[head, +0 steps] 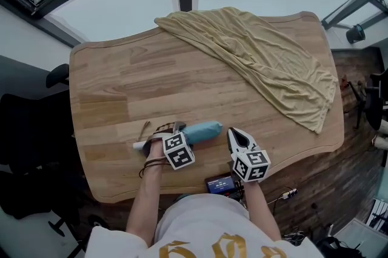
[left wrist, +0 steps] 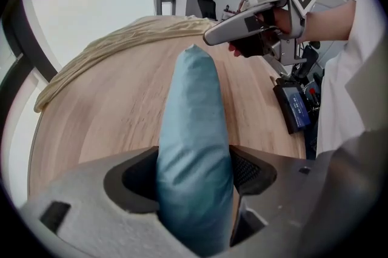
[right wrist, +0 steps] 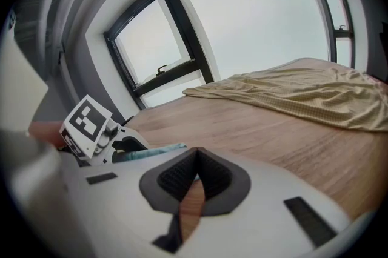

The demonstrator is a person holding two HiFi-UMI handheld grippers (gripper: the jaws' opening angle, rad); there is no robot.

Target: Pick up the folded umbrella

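Grasp step: left gripper (left wrist: 194, 181) straddles the folded umbrella (left wrist: 194, 105), jaws wide apart, not clamped. Right gripper (right wrist: 195, 169) closed on nothing. Next: squeeze, lift.

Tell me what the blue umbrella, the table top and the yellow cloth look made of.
The folded umbrella: likely thin synthetic fabric, matte blue, finely creased. The table: wood, light smooth finish, with grain and joined strips visible. The cloth: soft, matte mustard textile, draped in folds; fibre unclear.
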